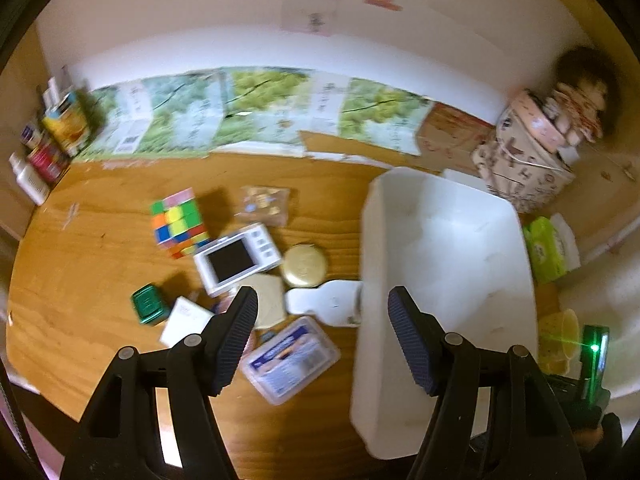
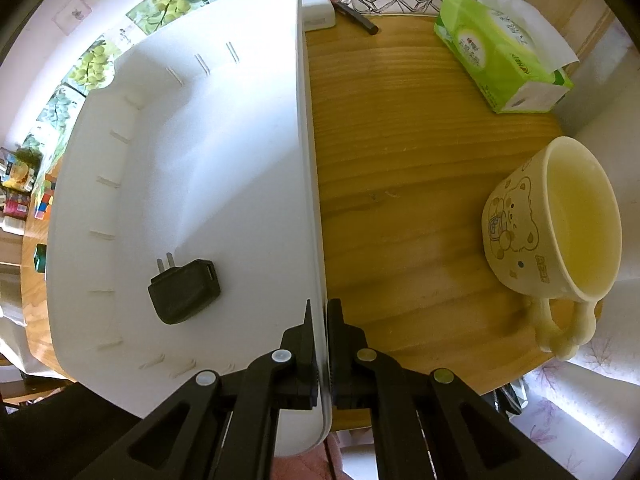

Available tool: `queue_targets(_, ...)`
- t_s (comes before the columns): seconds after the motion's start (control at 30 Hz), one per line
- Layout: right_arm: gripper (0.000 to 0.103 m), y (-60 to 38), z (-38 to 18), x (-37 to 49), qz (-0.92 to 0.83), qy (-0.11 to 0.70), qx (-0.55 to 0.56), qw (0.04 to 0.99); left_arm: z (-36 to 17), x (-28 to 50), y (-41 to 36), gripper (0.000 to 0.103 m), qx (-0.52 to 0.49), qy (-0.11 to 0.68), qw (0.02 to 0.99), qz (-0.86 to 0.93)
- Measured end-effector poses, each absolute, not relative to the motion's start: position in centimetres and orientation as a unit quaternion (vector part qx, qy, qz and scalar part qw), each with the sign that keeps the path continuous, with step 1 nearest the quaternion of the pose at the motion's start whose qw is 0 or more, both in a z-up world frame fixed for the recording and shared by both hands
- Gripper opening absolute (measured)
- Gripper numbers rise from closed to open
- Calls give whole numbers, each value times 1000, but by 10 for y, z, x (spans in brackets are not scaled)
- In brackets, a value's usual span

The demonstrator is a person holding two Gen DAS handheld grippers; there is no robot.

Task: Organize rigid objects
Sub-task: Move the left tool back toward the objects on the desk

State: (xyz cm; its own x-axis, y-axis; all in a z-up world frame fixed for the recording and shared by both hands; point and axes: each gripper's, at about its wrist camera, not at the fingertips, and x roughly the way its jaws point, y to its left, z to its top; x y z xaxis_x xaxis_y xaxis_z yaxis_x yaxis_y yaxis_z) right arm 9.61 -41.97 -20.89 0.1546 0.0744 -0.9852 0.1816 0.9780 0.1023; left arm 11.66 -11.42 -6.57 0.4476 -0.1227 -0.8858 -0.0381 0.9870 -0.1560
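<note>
A round wooden table (image 2: 400, 160) carries a white bin (image 2: 224, 128) just left of the right claw (image 2: 324, 320), with a cream mug (image 2: 552, 224) to its right and a green tissue pack (image 2: 496, 52) beyond.

Ahead-left of the left claw (image 1: 322, 312) lie a colour cube (image 1: 180, 222), a white camera (image 1: 236, 258) and a gold tin (image 1: 305, 265).

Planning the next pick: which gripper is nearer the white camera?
Left. The left gripper hangs open just short of the white camera; the right gripper is clamped on the far rim of the bin.
</note>
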Motion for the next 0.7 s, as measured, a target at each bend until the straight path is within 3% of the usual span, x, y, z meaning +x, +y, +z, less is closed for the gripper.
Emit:
queue_targets(0.43, 3, -422, -210, 104, -48, 650, 106, 751, -94, 109, -47, 71, -139, 572, 807, 50)
queue_targets(0.7, 4, -424, -210, 105, -54, 650, 108, 750, -120, 103, -8, 82, -249, 578, 772, 87)
